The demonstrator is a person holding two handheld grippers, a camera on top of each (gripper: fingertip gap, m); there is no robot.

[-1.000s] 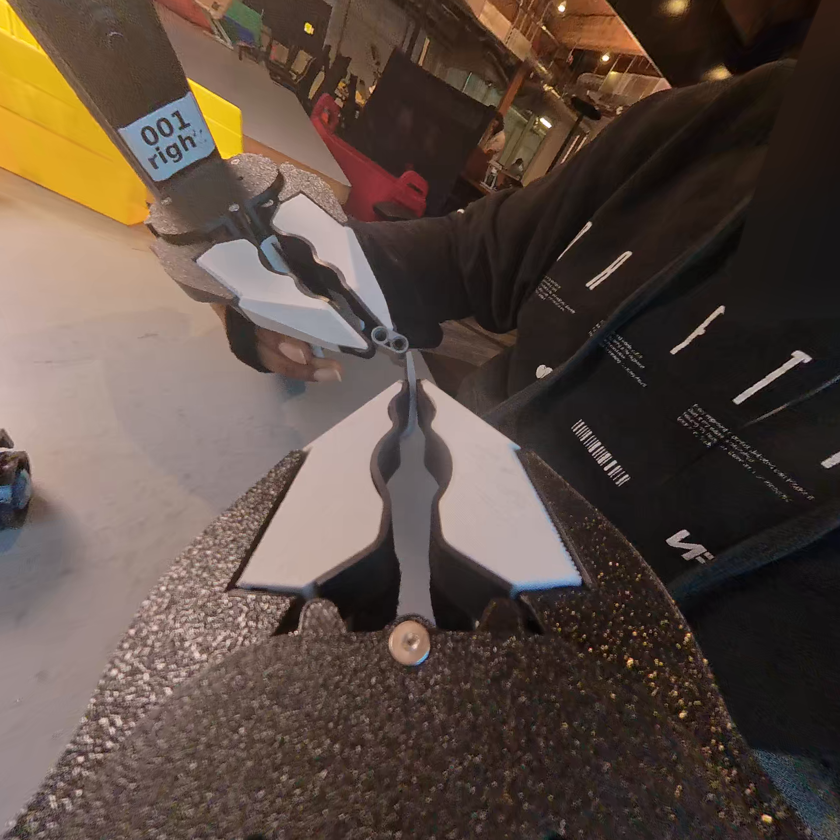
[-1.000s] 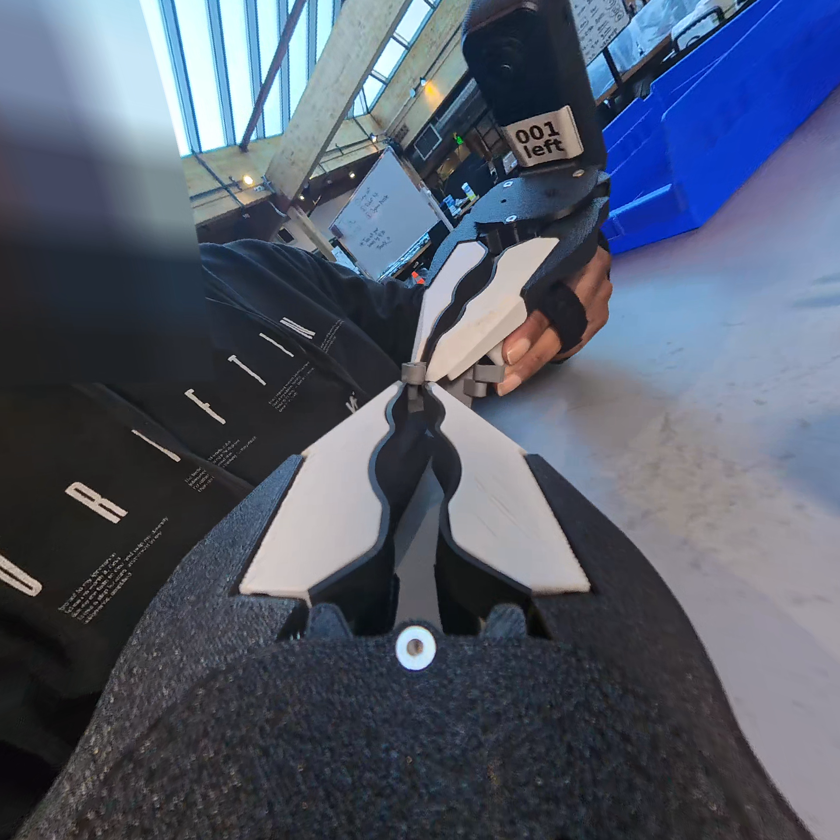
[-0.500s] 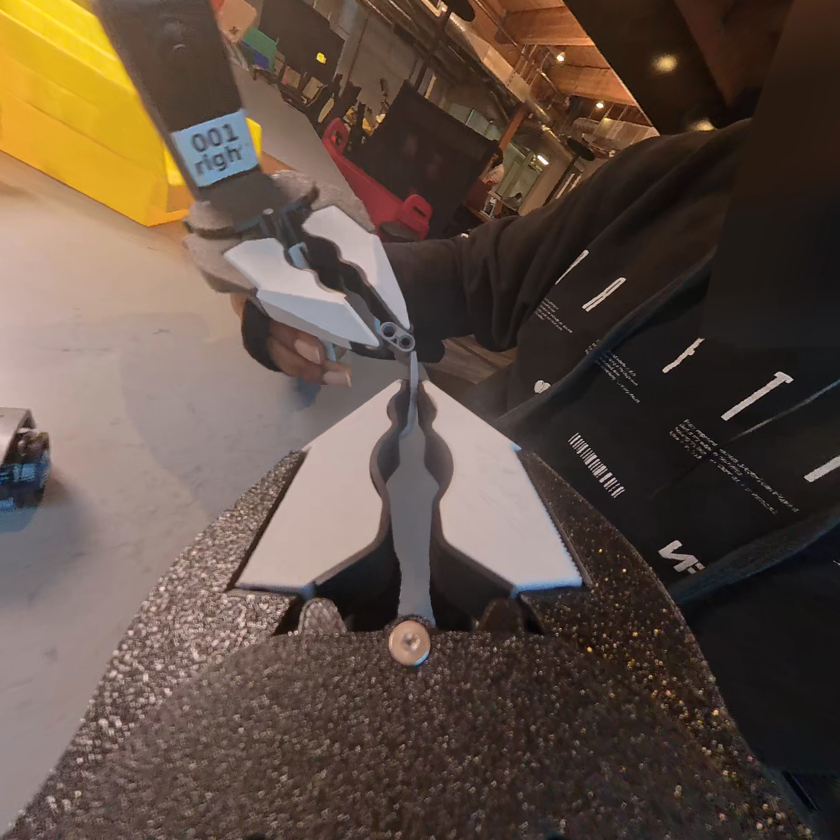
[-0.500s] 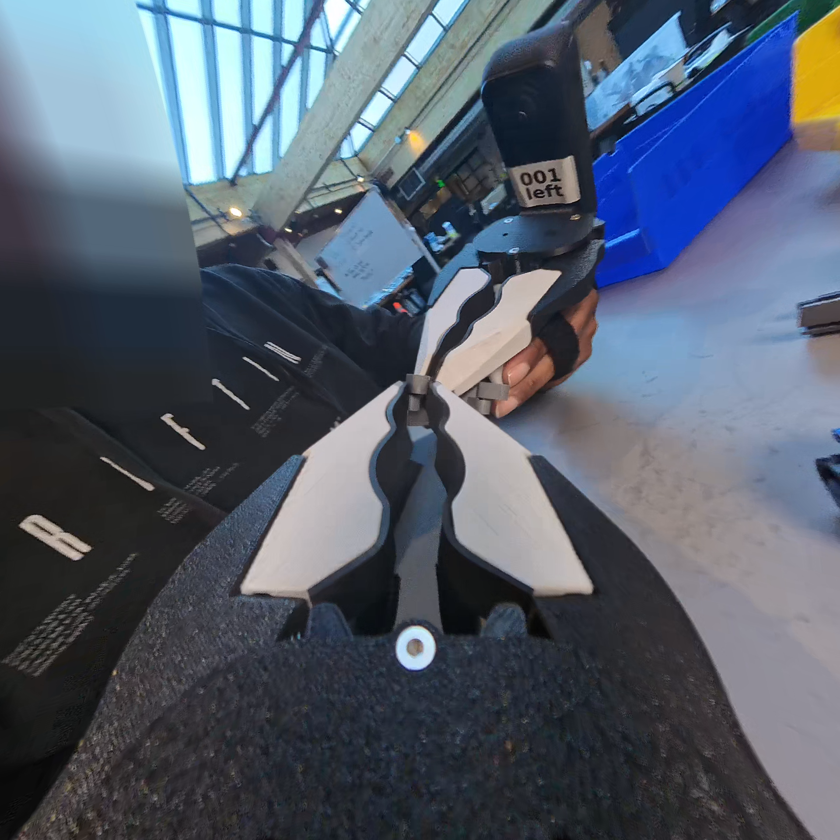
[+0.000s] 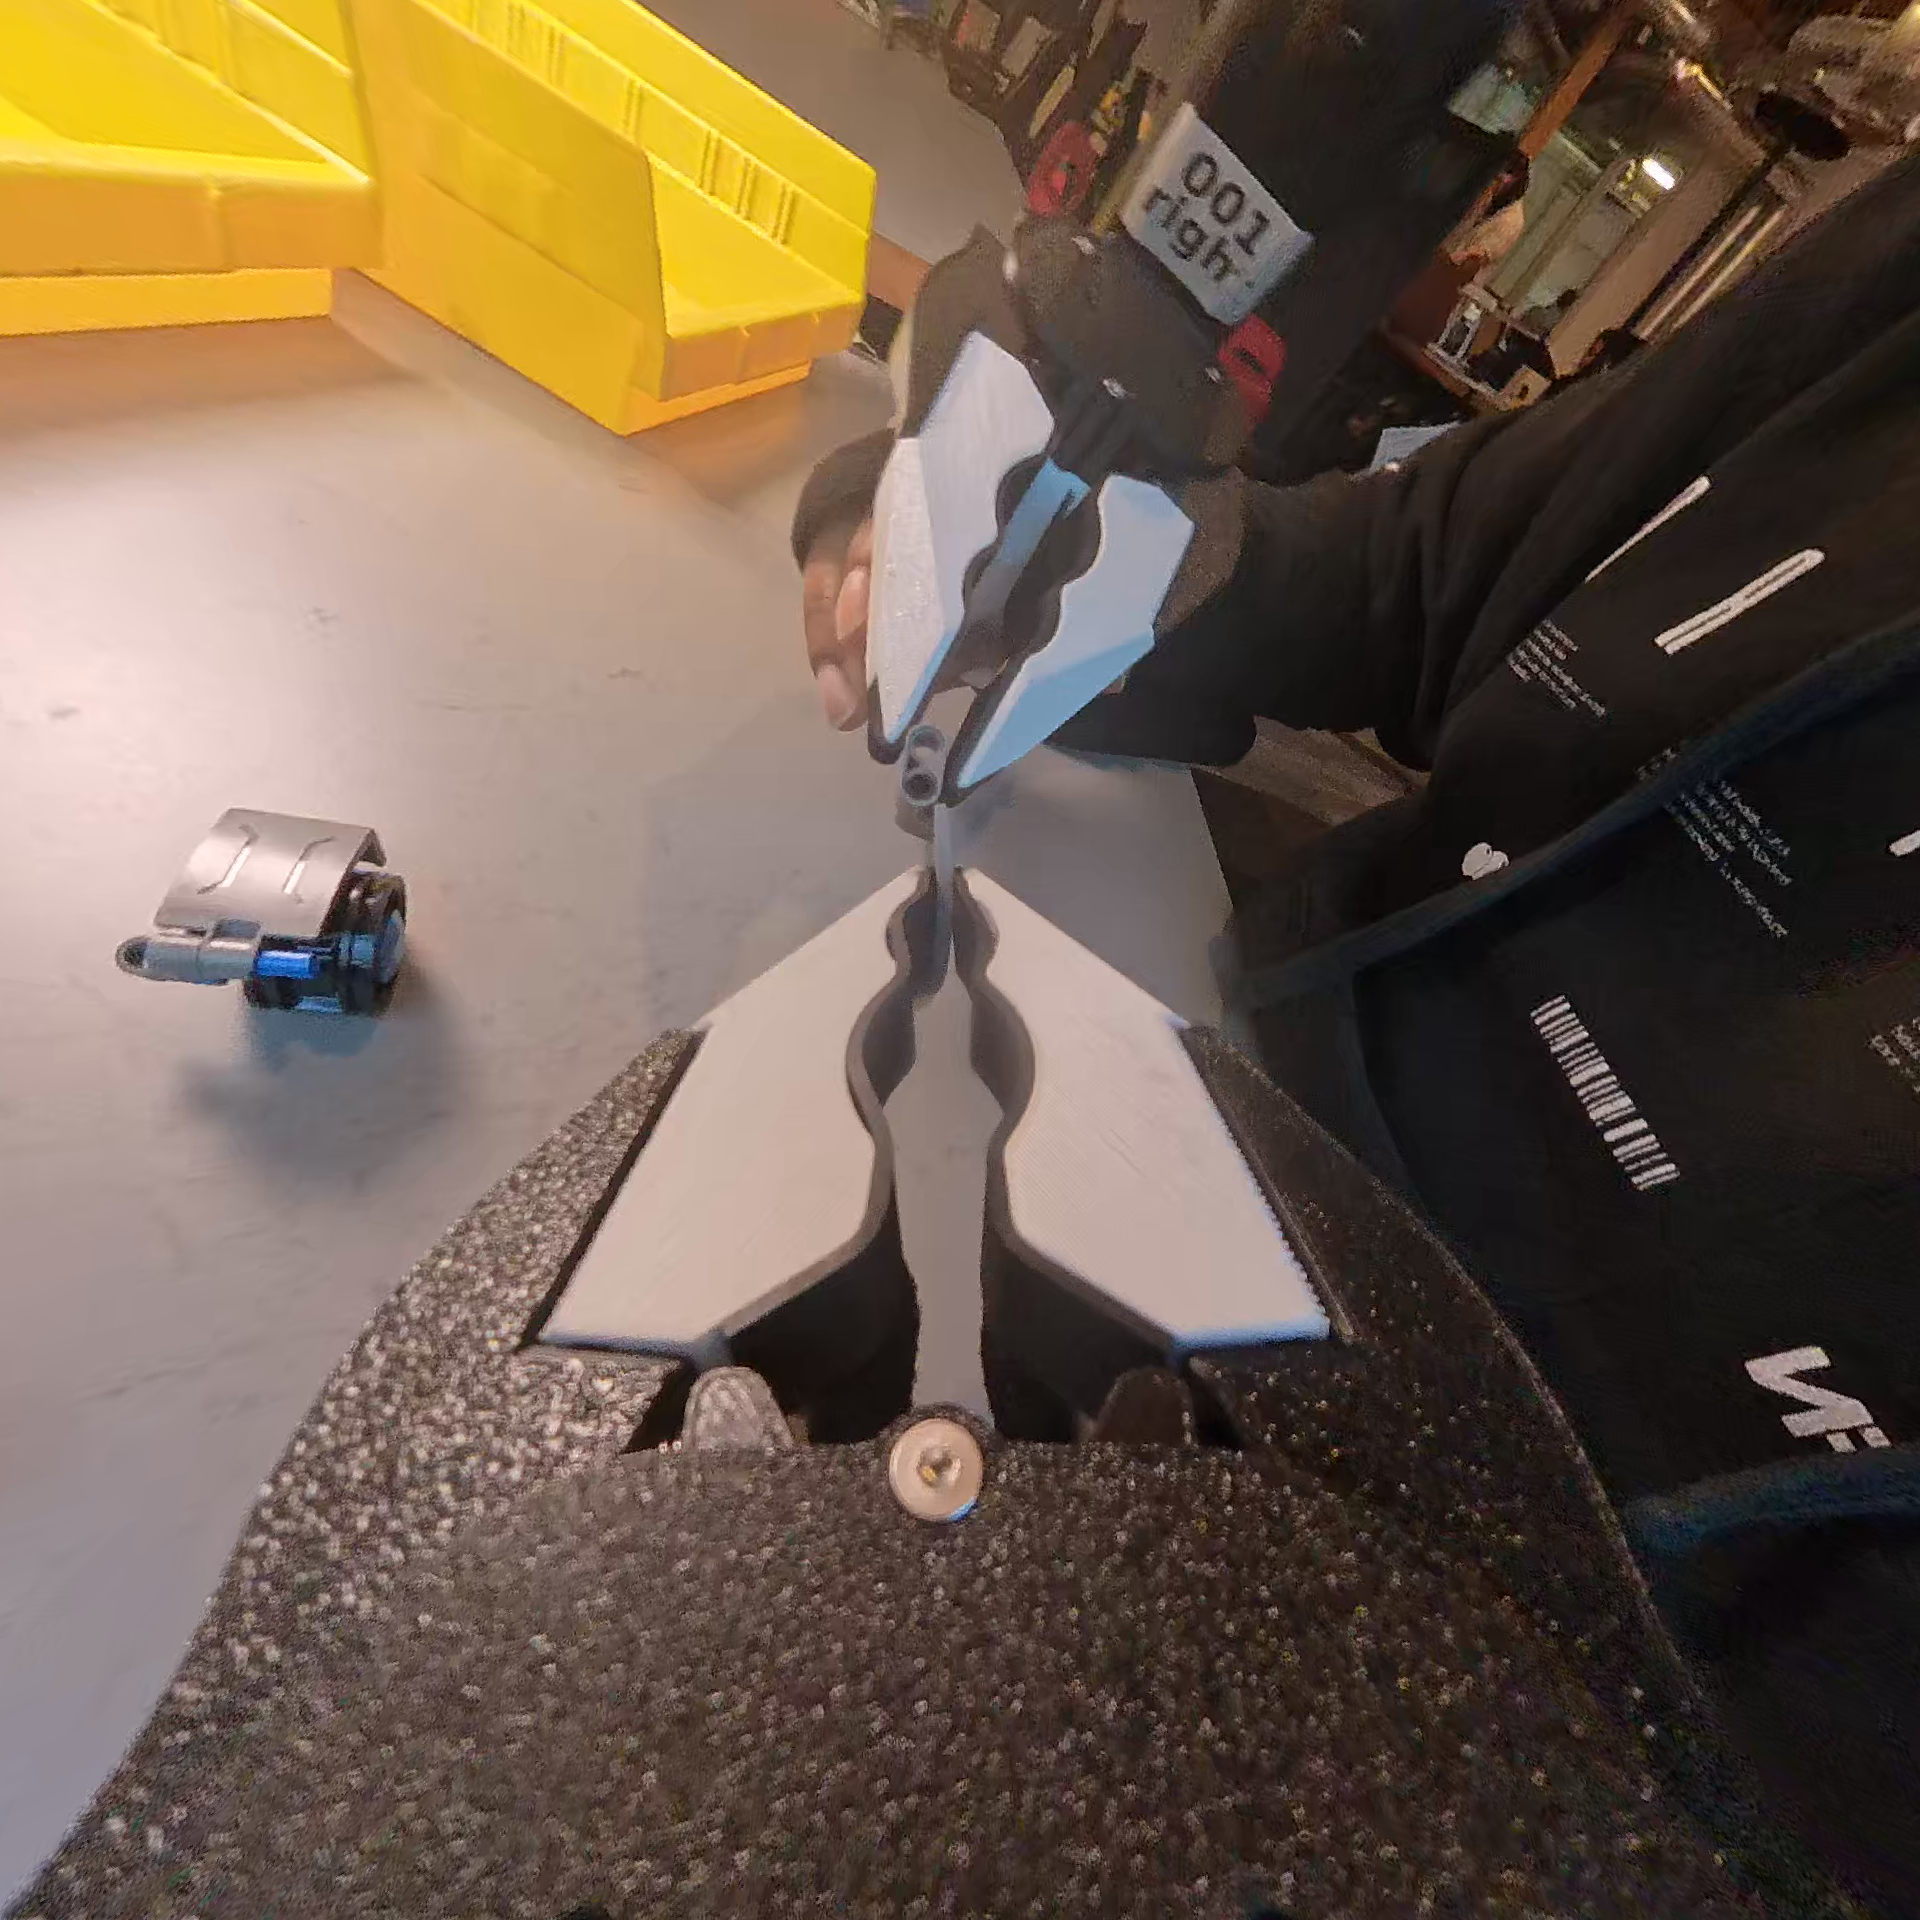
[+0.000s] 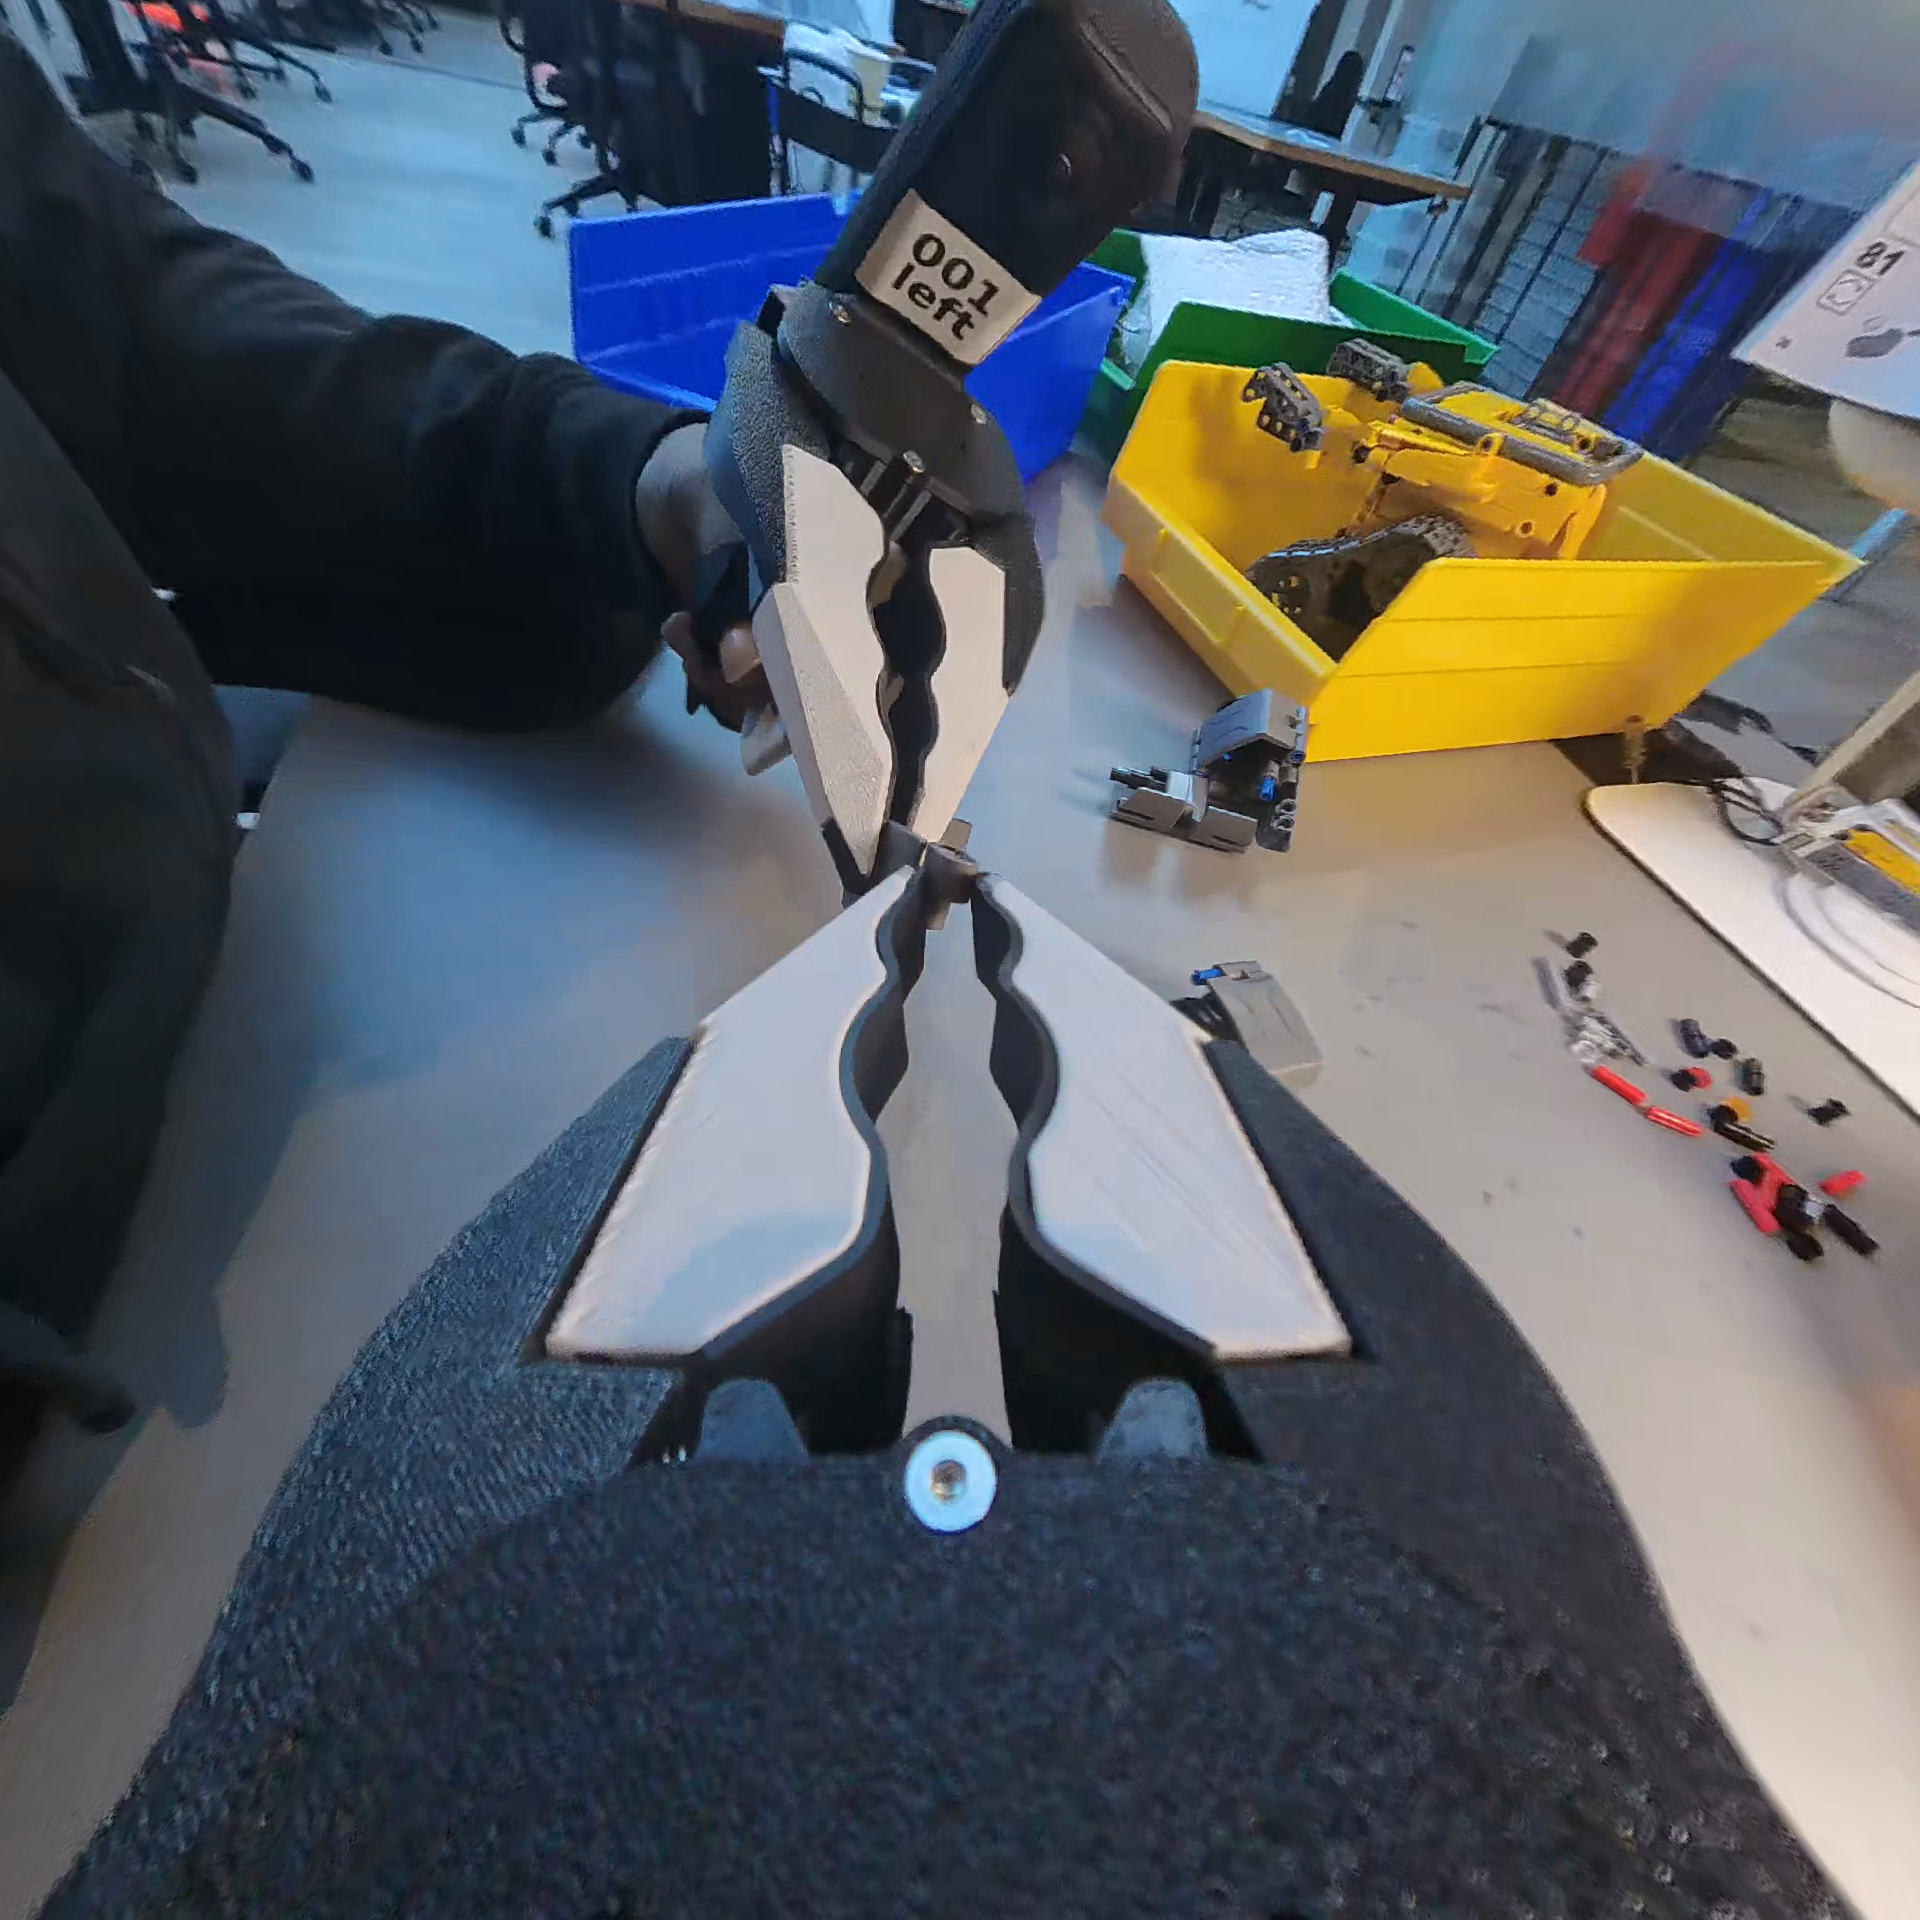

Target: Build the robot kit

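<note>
Glossy yellow plastic bin (image 6: 1475, 665); matt smooth grey tabletop (image 6: 1351, 1299).

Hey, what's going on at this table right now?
A person holds two grippers tip to tip above the grey table. The left hand-held gripper and the right hand-held gripper are both shut on one small grey building-toy piece between them. On the table lie a small grey and blue sub-assembly, scattered red and black pins, and a yellow bin holding a yellow tracked model.
</note>
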